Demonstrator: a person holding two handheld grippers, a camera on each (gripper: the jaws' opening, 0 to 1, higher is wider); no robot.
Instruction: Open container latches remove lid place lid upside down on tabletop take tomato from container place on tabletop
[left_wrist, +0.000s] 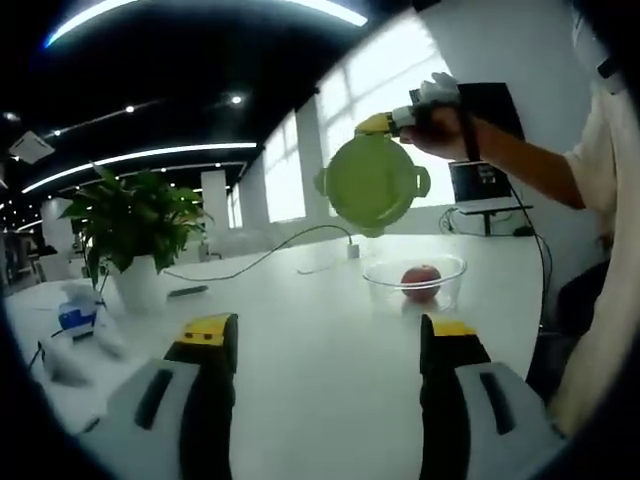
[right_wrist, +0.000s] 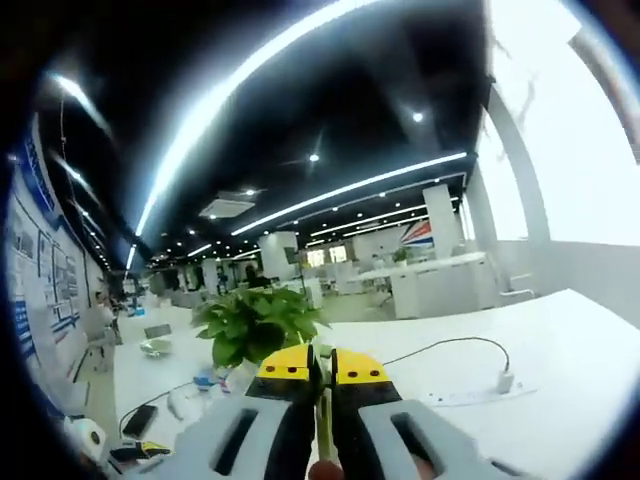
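A round green lid (left_wrist: 372, 182) with side latches hangs in the air above the table, tilted on edge. My right gripper (left_wrist: 392, 122), held by a gloved hand, is shut on its upper rim. In the right gripper view the yellow-tipped jaws of that gripper (right_wrist: 321, 375) pinch a thin green strip of the lid (right_wrist: 323, 425). Below the lid, a clear round container (left_wrist: 442, 268) stands uncovered on the white table, with a red tomato (left_wrist: 421, 279) inside. My left gripper (left_wrist: 328, 335) is open and holds nothing, low over the table in front of the container.
A potted plant (left_wrist: 135, 225) stands at the left, and it also sits ahead in the right gripper view (right_wrist: 255, 325). A cable and charger (left_wrist: 352, 249) lie behind the container. A screen on a stand (left_wrist: 482, 185) is at the back right. Small white items (left_wrist: 75, 320) lie at the left.
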